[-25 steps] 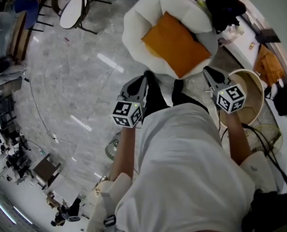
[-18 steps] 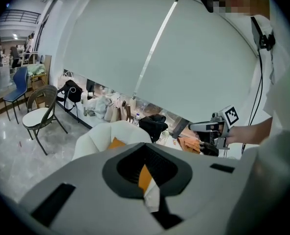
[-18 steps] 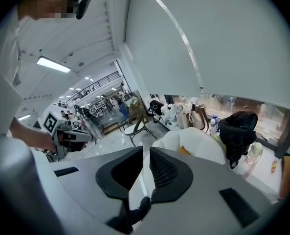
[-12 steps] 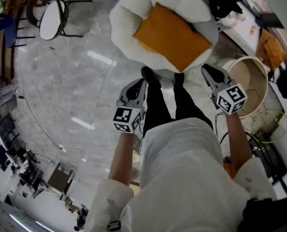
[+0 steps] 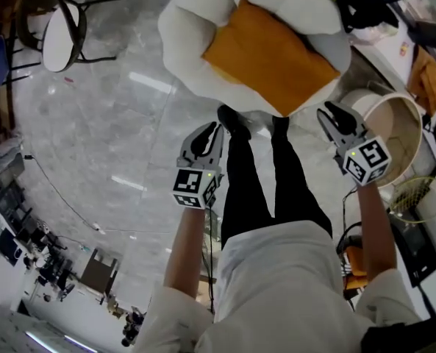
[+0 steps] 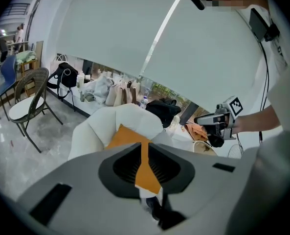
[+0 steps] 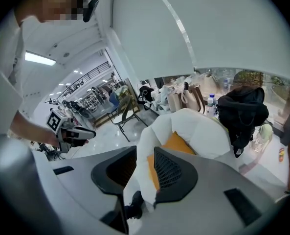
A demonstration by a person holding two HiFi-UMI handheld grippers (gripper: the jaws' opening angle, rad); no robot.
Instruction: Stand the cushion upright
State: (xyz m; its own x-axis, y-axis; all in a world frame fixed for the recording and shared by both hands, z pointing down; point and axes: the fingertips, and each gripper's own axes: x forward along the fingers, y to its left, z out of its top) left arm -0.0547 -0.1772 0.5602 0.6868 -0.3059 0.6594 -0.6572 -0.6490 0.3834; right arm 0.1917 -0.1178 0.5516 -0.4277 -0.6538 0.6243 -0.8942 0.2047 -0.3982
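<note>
Before the orange cushion [image 5: 273, 57], left tongs [image 5: 213, 129] and right tongs [image 5: 329, 112] — empty, apart — have just been opening.

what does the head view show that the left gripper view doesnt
Only the head view: the person's black trousers from above and a thin cable trailing across the floor.

Only the left gripper view: the big white blind and a row of pale bags on the ledge beneath it.

Both: the orange cushion lying in the white armchair, and the wicker chair with its white seat.
</note>
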